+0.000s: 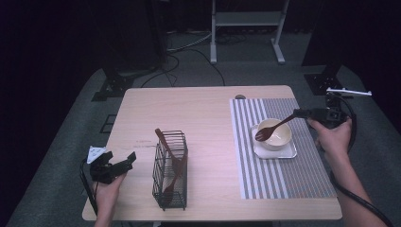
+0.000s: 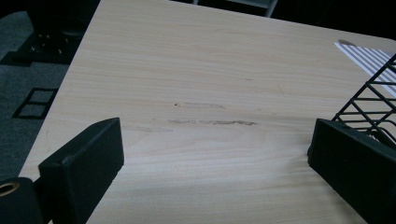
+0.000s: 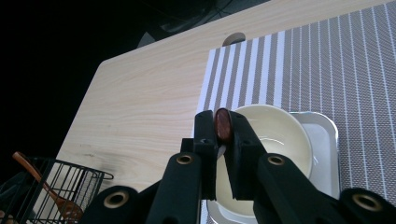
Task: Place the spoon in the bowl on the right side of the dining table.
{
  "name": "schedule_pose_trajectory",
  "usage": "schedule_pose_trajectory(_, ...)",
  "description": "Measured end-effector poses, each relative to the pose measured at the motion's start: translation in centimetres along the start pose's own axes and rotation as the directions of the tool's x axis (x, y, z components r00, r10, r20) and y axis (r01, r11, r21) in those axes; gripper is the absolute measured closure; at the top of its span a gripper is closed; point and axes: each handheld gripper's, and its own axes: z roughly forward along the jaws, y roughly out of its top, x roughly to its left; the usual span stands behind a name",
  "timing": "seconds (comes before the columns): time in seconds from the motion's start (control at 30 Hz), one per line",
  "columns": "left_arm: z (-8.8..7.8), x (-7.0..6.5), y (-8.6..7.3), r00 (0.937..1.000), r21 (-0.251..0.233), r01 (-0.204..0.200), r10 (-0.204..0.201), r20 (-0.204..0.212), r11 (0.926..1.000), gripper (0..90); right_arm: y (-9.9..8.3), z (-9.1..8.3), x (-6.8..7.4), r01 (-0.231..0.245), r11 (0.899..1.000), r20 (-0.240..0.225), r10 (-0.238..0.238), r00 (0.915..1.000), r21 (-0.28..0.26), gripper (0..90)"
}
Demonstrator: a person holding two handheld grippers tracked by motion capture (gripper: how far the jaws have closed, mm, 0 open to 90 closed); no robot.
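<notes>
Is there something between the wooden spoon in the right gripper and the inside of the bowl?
Nothing visible blocks it. The right gripper holds the wooden spoon by its handle end, and the spoon's head is already over the open cream bowl, which sits on a small tray on the striped mat.

Wooden spoon (image 1: 274, 127): dark reddish-brown, long-handled. Tilted, handle end uppermost and clamped between the jaws of the right gripper (image 1: 299, 113); spoon head lowered inside the bowl (image 1: 280, 138). Bowl: cream, round, upright, seated on a small pale square tray (image 1: 293, 152).
</notes>
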Motion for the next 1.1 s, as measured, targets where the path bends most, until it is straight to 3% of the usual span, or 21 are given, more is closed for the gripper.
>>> schedule_pose_trajectory(1.1, 0.0, 0.0, 0.0, 1.0000, 0.002, 0.000, 0.000, 0.000, 1.0000, 2.6, 0.0, -1.5, -2.7, -0.049, 0.998, 0.043, 0.051, 0.9978, -0.048, 82.8)
